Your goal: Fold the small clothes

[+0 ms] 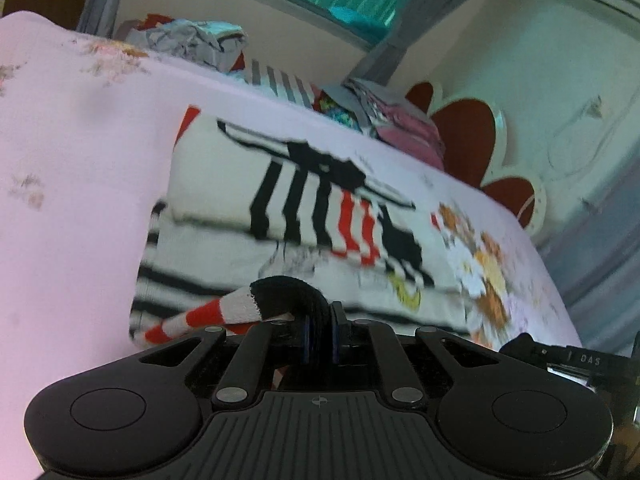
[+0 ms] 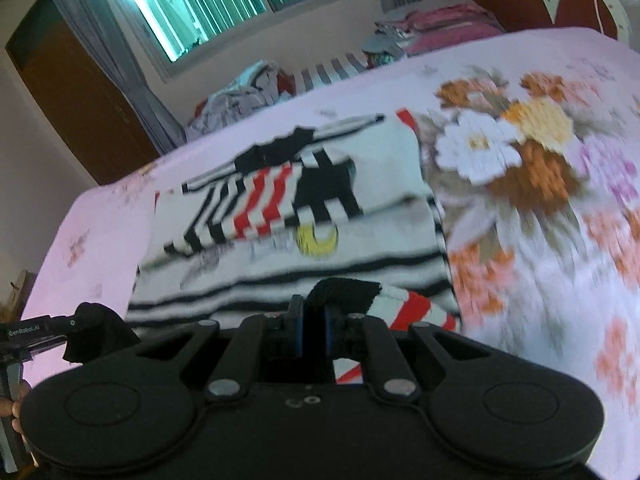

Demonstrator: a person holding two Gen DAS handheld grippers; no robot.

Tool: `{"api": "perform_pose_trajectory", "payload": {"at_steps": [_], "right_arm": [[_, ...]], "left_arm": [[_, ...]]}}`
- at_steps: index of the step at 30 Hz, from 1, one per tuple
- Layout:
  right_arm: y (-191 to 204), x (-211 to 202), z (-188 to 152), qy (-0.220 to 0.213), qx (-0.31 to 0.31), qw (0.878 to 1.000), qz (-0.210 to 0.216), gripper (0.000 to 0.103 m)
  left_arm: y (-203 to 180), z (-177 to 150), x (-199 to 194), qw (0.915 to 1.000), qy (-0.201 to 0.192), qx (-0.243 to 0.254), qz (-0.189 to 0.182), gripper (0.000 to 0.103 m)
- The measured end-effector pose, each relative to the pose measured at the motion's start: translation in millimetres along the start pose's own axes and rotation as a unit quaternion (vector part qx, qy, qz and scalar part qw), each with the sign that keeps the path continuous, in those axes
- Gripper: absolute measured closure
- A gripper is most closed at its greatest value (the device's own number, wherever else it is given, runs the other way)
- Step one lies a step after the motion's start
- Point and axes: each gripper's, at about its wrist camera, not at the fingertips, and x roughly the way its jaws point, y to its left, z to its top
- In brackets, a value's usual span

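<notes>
"GenRobot.AI" printed on the left gripper (image 2: 38, 326), left of the jaws; "DAS" on the right gripper (image 1: 588, 360), right of the jaws.

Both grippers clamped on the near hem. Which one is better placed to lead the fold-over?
Neither, they mirror each other. The left gripper and right gripper each pinch a black cuff of the striped garment. Move both together.
</notes>
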Motion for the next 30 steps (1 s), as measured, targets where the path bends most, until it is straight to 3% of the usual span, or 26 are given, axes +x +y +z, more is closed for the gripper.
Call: {"api": "perform_pose_trajectory", "payload": {"at_steps": [11,17,22,26,30], "right_arm": [[-18,66,80,-0.026,0.027,0.999,0.006,0.093],[-37,116,116,-0.007,0.063,0.998,0.009,0.093],[-50,149,130,0.005,0.097,0.995,0.018,0.094],[-58,168,133,0.023,0.106,0.994,0.003,0.092],[-77,173,127,0.033,0.139,0.990,0.009,0.082]], "left_arm": [[4,74,63,0.9982,-0.041,-0.032,0.029,0.094],[11,114,103,0.9960,-0.051,-0.044,0.058,0.094],[18,133,136,0.9943,-0.042,-0.034,0.092,0.094],[20,135,146,0.9953,-0.001,0.004,0.096,0.094],[27,129,141,0.9936,0.028,0.051,0.097,0.093]]}}
